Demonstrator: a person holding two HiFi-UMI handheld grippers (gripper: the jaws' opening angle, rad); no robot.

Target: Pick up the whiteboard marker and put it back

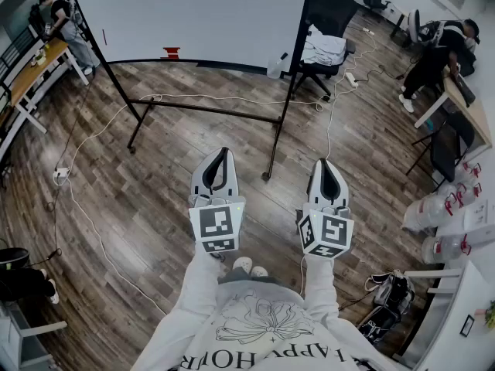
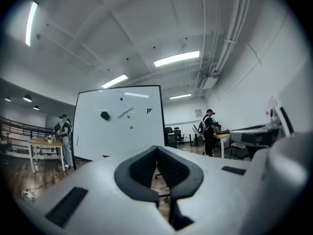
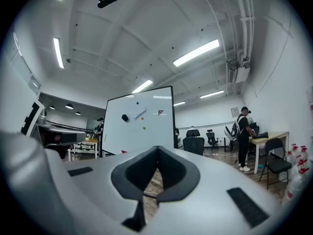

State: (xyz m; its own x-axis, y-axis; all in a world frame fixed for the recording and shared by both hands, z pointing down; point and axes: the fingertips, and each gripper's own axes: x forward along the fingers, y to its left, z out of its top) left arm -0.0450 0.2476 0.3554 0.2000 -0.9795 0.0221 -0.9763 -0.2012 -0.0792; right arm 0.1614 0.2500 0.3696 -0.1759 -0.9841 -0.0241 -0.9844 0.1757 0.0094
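Observation:
The whiteboard [image 1: 193,14] stands on a black frame across the wooden floor, well ahead of both grippers. In the left gripper view a thin slanted grey stick [image 2: 124,112] lies on the board beside a black eraser [image 2: 105,115]; it may be the marker. The right gripper view shows the same stick [image 3: 140,114] and eraser [image 3: 125,117]. My left gripper [image 1: 219,153] and right gripper [image 1: 328,163] are held level side by side, pointing at the board. Both are shut with nothing between their jaws, as their own views show [image 2: 157,149] [image 3: 157,149].
The board's stand legs [image 1: 271,168] and loose cables [image 1: 93,230] cross the floor ahead. A black office chair [image 1: 321,49] stands right of the board. People are at desks at far left [image 1: 62,18] and far right [image 1: 441,45]. Water bottles [image 1: 441,207] are stacked at right.

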